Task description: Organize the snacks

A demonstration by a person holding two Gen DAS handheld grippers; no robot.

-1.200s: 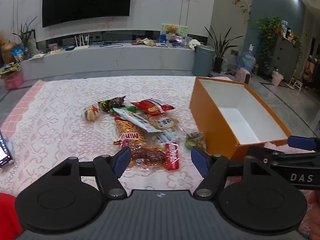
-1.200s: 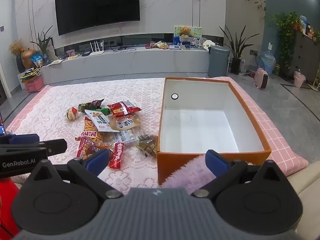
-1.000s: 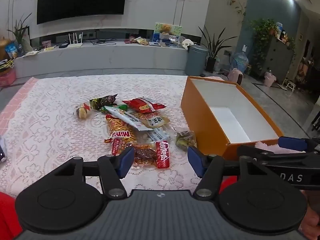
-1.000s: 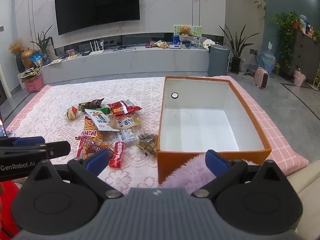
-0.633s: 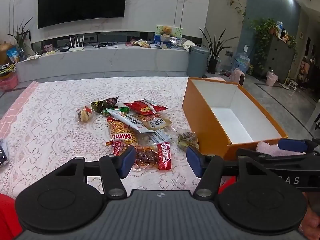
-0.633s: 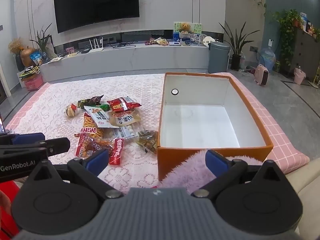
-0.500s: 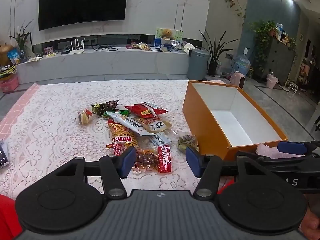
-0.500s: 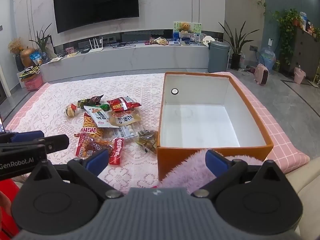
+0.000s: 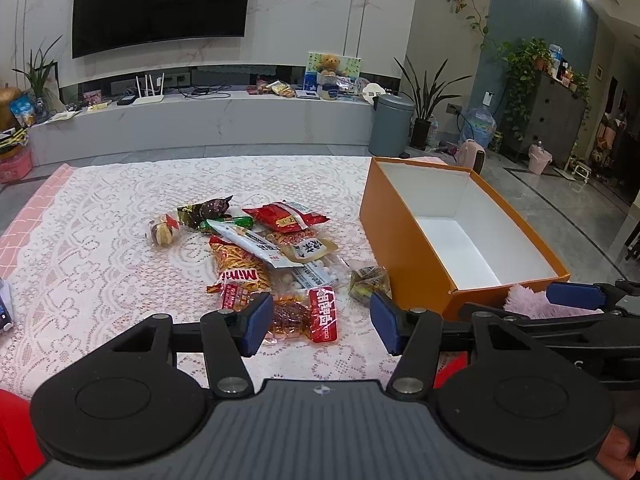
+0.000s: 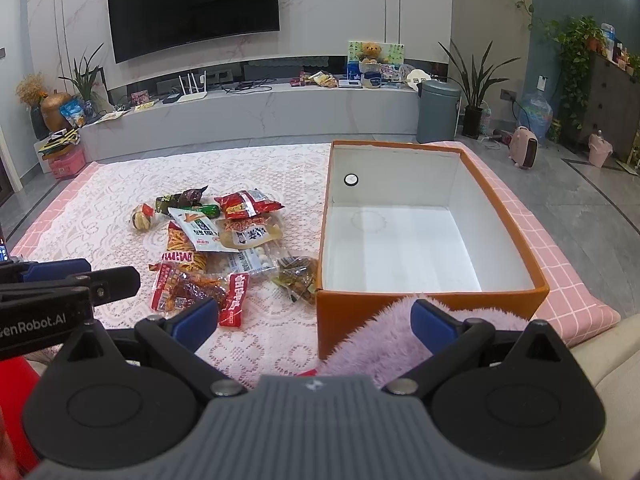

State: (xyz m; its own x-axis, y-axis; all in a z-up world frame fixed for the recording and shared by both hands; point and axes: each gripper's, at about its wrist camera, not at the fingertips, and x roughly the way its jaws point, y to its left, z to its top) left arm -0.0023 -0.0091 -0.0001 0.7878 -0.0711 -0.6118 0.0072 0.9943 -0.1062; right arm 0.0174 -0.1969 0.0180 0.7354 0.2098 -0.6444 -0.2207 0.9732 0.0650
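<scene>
A pile of snack packets [image 9: 272, 256] lies on the lace tablecloth, left of an orange box [image 9: 404, 248] with a white, bare inside. My left gripper [image 9: 318, 322] hovers open just short of the pile. A red packet [image 9: 322, 314] shows between its blue pads, untouched. My right gripper [image 10: 316, 322] is open over the box's near left corner [image 10: 332, 312]; the snack pile [image 10: 216, 248] lies to its left. Each gripper shows in the other's view: the right gripper [image 9: 572, 294] and the left gripper [image 10: 56, 272].
A fluffy lilac cloth [image 10: 380, 340] lies against the box's near wall, under my right gripper. The table's pink edge [image 10: 560, 272] runs close along the box's right side. A phone [image 9: 4, 308] lies at the far left edge. A TV wall and plants stand beyond the table.
The left gripper's jaws have come a little closer together, with nothing between the pads. The left view has tilted up slightly. The right gripper has kept still.
</scene>
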